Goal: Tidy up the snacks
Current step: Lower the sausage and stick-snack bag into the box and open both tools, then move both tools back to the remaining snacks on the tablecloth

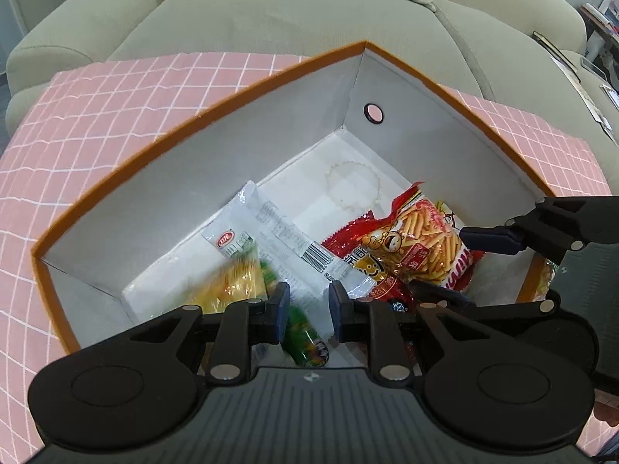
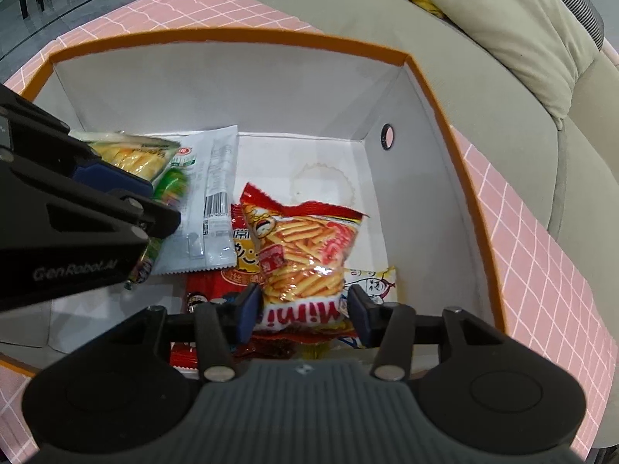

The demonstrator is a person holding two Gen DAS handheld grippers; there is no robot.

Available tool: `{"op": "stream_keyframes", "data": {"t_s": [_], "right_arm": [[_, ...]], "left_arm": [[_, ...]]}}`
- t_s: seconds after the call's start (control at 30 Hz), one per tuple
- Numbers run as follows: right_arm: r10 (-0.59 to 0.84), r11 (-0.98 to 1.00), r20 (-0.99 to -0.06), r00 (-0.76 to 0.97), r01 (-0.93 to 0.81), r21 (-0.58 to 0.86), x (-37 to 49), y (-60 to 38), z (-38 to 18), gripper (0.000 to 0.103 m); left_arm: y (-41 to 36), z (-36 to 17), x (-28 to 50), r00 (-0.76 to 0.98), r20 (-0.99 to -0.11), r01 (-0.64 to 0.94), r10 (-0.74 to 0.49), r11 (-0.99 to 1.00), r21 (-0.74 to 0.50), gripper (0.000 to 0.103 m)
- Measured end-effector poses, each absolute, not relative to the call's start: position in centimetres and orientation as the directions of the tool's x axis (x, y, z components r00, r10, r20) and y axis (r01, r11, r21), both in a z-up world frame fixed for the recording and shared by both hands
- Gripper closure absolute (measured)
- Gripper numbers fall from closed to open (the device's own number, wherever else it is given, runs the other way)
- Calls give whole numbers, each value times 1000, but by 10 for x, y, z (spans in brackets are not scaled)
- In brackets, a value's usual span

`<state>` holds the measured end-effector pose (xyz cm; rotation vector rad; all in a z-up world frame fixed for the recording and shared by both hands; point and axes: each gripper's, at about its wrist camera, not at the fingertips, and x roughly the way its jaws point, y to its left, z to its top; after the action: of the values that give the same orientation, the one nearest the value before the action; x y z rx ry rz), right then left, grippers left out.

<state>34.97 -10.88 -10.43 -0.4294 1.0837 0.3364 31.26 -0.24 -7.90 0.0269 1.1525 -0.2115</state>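
Left wrist view is giving me the left claw (image 1: 308, 311), its pads apart over a blurred green-and-yellow packet (image 1: 247, 282) inside the orange-rimmed box (image 1: 147, 154). Right wrist view is showing what that one hides: my right claw (image 2: 303, 311), pads apart and flanking the red Mimi stick-snack bag (image 2: 305, 255) without pressing it. Beside it a white packet (image 2: 214, 193) is lying flat. The box's far corner is staying bare.
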Motion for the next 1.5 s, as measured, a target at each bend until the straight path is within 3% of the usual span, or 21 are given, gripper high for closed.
{"op": "stream_keyframes", "data": {"t_s": [0.27, 1.03, 1.5], "right_arm": [[58, 875, -868, 494, -444, -194, 334, -111, -85, 42], [74, 939, -738, 671, -297, -176, 230, -150, -32, 39], [10, 987, -726, 688, -123, -103, 148, -189, -72, 36]], "left_arm": [[-2, -63, 298, 433, -888, 173, -153, 981, -84, 66], [-28, 5, 207, 617, -752, 219, -230, 969, -116, 59], [-62, -23, 151, 582, -739, 312, -339, 933, -182, 59]]}}
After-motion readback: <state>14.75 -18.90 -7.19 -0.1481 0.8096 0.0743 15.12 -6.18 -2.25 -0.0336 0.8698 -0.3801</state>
